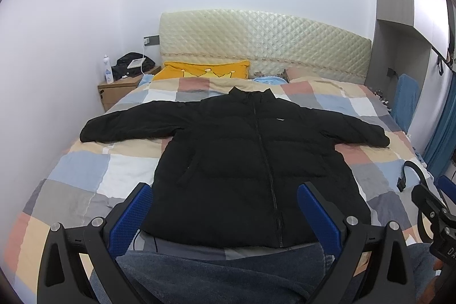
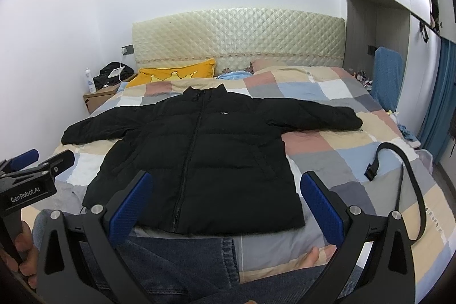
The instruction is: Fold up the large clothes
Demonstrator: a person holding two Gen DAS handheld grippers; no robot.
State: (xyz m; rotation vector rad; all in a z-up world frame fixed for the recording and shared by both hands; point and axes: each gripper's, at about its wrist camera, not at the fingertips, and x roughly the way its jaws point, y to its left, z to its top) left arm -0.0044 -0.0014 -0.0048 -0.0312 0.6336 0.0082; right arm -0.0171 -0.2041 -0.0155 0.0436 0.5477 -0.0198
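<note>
Black puffer jacket lies flat, zipped, sleeves spread on the checked bed. Left claw and right claw hover at its hem, both spread wide, empty. Best start looks like pinching one sleeve cuff and folding it across the chest.

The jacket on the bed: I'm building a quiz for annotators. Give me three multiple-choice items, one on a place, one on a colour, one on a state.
1. Where does the belt lie?
A. On the jacket
B. On the bed, beside the jacket
C. On the nightstand

2. What colour is the pillow?
A. Yellow
B. Green
C. White

3. How is the jacket?
A. Folded in half
B. Rolled up
C. Spread flat, zipped, sleeves out

Answers: B, it rests on the quilt clear of the jacket; A, yellow by the headboard; C, both sleeves extend sideways.
</note>
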